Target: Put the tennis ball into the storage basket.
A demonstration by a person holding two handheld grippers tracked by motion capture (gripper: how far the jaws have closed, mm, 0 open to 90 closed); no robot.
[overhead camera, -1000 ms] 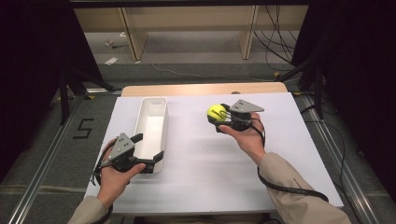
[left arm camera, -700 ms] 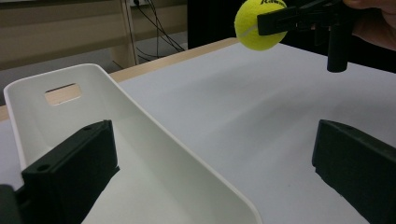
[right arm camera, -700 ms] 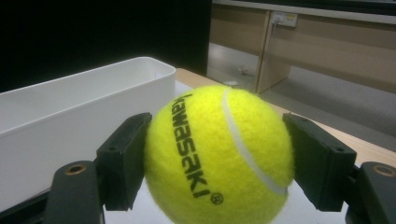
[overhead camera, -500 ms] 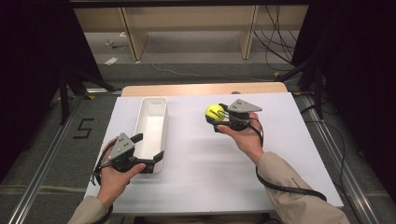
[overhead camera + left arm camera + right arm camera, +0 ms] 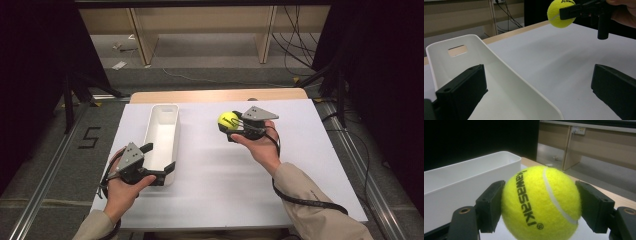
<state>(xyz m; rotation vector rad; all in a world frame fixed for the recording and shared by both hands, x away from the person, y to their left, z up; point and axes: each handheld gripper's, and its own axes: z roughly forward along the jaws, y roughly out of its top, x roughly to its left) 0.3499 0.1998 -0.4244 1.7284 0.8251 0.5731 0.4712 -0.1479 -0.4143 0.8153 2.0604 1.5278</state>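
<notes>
Right hand-held gripper (image 5: 235, 125) had its jaws clamped on the ball (image 5: 228, 120), held above the worktop (image 5: 300, 165) right of the bin (image 5: 162, 135). Left hand-held gripper (image 5: 157, 159) was wide apart, straddling the bin's near right wall.

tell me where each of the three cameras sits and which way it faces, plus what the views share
High view: above the person's side, looking forward and down on the table; both forearms and hands show.
Left gripper view: rides the left gripper, looking along open jaws straddling the white bin wall, toward the right gripper.
Right gripper view: looks along its jaws, clamped on the tennis ball, toward the bin.
Shared: ball and bin appear in all three.
</notes>
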